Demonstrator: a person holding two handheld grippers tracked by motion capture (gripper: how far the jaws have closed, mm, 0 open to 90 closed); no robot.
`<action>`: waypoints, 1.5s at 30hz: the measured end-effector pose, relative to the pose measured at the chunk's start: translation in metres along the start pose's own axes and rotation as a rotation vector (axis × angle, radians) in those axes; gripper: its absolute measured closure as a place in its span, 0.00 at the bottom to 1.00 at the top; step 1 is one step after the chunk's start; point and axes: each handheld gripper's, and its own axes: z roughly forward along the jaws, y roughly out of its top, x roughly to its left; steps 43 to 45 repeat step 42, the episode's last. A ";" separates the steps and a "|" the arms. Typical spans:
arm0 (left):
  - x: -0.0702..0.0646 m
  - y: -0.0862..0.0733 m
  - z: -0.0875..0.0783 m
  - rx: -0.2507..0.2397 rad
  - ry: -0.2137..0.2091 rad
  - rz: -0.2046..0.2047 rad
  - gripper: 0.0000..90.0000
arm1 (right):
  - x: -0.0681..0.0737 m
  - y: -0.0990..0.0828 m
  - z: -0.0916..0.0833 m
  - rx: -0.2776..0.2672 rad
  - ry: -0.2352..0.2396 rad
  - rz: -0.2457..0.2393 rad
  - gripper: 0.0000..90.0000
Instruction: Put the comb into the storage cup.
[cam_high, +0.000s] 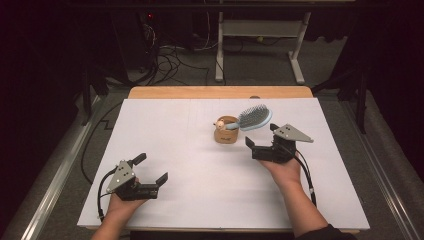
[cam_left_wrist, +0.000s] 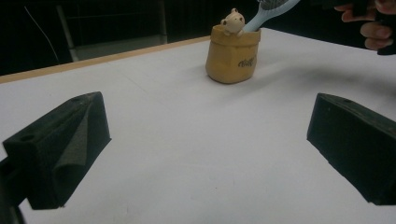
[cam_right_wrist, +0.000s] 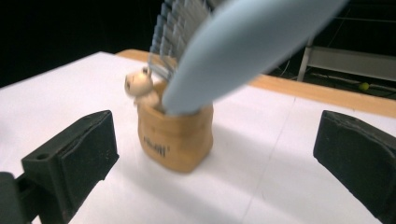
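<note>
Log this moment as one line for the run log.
left tongs: open, idle near table front | right tongs: open, beside holder | hairbrush: handle in tan holder, head leaning out

The tan holder (cam_left_wrist: 232, 55) bears a short dark script word on its front, too blurred to read.

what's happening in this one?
A person at a white table holds tongs in each hand. A light blue hairbrush stands handle-down in a small tan holder with a little bear figure on its rim. The right tongs sit open just beside the holder, touching nothing. The left tongs rest open near the front edge, well away and empty. It looks like the brush is either just placed or about to be picked up.
</note>
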 end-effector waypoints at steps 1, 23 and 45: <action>0.000 0.000 0.000 0.001 0.001 0.000 0.01 | 0.000 -0.004 -0.002 0.000 -0.001 -0.002 0.00; -0.001 0.005 -0.009 -0.004 -0.001 -0.001 0.01 | -0.011 -0.063 -0.096 -0.072 -0.031 -0.030 0.00; -0.004 0.003 -0.008 0.004 -0.005 0.001 0.01 | -0.016 -0.069 -0.109 -0.087 -0.065 -0.033 0.00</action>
